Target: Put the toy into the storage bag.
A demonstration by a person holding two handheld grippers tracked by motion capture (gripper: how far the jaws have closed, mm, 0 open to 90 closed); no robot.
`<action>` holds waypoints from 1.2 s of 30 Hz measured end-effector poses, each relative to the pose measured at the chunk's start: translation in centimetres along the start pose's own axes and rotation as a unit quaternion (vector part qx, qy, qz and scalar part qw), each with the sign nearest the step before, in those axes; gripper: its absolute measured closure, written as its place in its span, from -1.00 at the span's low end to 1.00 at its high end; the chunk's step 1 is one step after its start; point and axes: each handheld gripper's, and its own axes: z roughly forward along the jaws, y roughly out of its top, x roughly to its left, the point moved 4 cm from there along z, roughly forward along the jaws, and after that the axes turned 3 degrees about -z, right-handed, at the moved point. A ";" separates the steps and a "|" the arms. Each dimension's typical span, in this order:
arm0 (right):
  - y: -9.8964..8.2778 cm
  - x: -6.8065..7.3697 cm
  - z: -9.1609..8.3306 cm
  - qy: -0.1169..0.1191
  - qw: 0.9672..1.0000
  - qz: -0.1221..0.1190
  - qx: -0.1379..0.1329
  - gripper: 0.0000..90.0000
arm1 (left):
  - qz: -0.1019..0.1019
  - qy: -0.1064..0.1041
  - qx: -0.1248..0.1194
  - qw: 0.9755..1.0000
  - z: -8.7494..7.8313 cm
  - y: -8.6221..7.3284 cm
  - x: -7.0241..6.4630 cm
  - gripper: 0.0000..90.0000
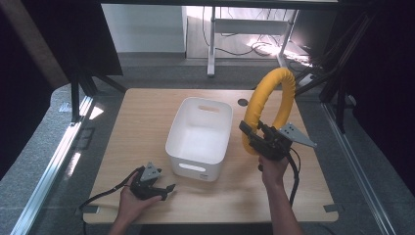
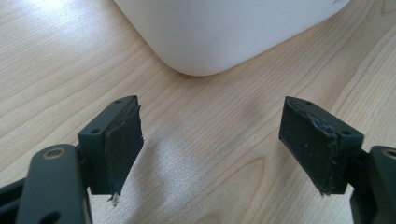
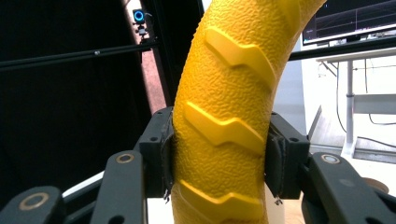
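Gripping: yellow ring (image 1: 268, 100) is clamped upright by right tool (image 1: 254, 136), right of white bin (image 1: 200, 129).
Idle: left tool (image 1: 164, 190) is held wide open, empty, near bin's front corner.
Risk: ring could be snagged on the bin rim if lowered tilted.

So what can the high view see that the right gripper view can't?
High view: the whole yellow ring held up in the right gripper, the white bin on the table, and the left gripper resting open near the bin. Right gripper view: zigzag ridges on the ring, with both pads squeezing it. Both share the ring and that gripper.
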 end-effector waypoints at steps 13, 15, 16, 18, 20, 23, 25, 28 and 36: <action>0.7 1.3 0.6 0.002 1.000 -0.010 -0.023 0.13 | -0.001 -0.003 0.000 1.000 0.1 0.0 0.0 -0.52; 0.9 1.5 0.7 0.004 1.000 -0.011 -0.026 0.13 | 0.000 -0.002 0.001 1.000 0.1 0.0 0.0 -0.52; 1.0 1.7 0.7 0.006 1.000 -0.012 -0.027 0.13 | 0.000 -0.002 0.000 1.000 0.1 0.0 0.0 -0.52; 1.2 1.9 0.8 0.007 0.999 -0.015 -0.031 0.13 | 0.000 -0.002 0.000 1.000 0.1 0.0 0.0 -0.52; 1.4 2.1 0.8 0.008 0.999 -0.017 -0.034 0.13 | 0.000 -0.002 0.000 1.000 0.1 0.0 0.0 -0.52; 1.8 2.4 0.8 0.010 0.999 -0.018 -0.040 0.13 | 0.000 -0.003 0.000 1.000 0.1 0.0 0.0 -0.52; 2.1 2.6 0.8 0.010 0.999 -0.017 -0.044 0.13 | 0.000 -0.003 0.000 1.000 0.1 0.0 0.0 -0.52; 2.5 2.9 0.9 0.010 0.998 -0.022 -0.052 0.13 | -0.001 -0.003 0.001 1.000 0.1 0.0 -0.1 -0.52; 3.4 4.1 1.2 0.015 0.997 -0.029 -0.070 0.12 | 0.001 -0.005 0.003 1.000 0.2 0.0 -0.2 -0.52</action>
